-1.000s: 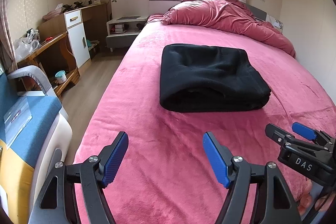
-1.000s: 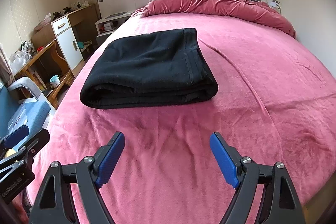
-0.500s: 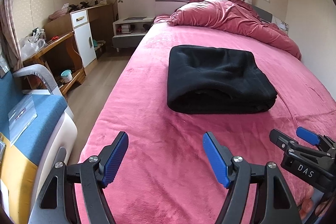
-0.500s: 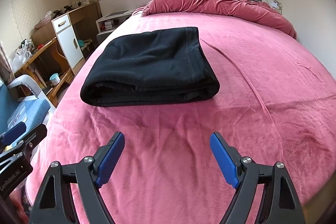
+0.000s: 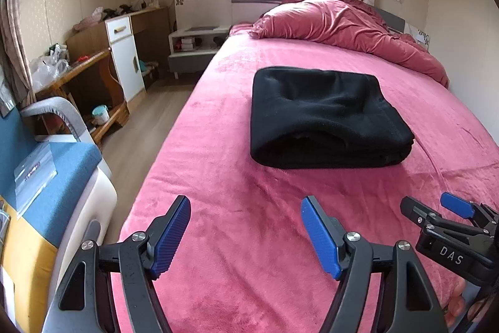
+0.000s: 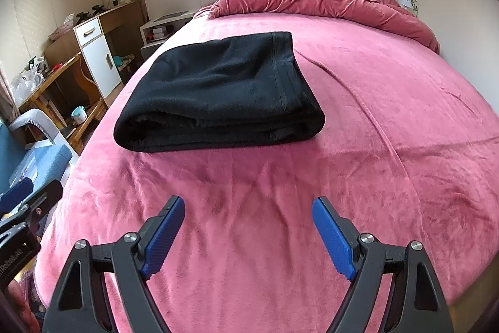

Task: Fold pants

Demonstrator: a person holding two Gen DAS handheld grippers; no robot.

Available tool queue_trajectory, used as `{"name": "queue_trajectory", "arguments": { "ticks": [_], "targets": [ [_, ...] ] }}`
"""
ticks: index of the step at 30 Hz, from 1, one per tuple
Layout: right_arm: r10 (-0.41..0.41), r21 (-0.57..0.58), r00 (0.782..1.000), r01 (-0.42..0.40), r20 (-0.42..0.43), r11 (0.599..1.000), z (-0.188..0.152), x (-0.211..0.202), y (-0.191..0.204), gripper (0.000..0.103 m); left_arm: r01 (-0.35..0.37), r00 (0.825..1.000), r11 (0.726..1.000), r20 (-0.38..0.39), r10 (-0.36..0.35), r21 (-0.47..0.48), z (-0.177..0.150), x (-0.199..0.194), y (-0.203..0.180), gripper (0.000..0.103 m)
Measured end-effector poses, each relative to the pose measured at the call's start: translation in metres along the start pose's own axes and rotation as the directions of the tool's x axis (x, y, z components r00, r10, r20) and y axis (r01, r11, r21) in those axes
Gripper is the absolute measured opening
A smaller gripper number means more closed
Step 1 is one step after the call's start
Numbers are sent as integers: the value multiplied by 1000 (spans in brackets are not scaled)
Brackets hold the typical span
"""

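The black pants (image 5: 324, 114) lie folded into a thick rectangle on the pink bed (image 5: 237, 183); they also show in the right wrist view (image 6: 218, 92). My left gripper (image 5: 246, 236) is open and empty, held over the bed's near end, well short of the pants. My right gripper (image 6: 248, 236) is open and empty, also near the bed's front edge, apart from the pants. The right gripper shows at the lower right of the left wrist view (image 5: 449, 217). The left gripper's edge shows at the lower left of the right wrist view (image 6: 28, 205).
A crumpled pink duvet (image 5: 343, 30) lies at the head of the bed. A blue and white chair (image 5: 53, 177) stands left of the bed. A wooden desk and white cabinet (image 5: 121, 58) and a nightstand (image 5: 193, 49) line the left wall.
Both grippers have drawn back a little from the folded pants and stayed open. The left wrist view has shifted slightly, with the pants now a bit farther off.
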State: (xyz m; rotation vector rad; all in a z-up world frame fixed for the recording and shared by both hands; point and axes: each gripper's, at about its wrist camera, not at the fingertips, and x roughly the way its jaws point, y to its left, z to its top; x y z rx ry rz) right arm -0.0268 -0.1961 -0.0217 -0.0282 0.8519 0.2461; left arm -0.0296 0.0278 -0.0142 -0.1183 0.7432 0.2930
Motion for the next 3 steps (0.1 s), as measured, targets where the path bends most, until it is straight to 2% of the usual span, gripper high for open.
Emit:
{"name": "queue_trajectory", "arguments": {
  "ticks": [3],
  "targets": [
    [-1, 6, 1000, 1, -12, 1000, -3, 4, -1, 84, 4, 1000, 1000, 2, -4, 1, -1, 3, 0, 75]
  ]
}}
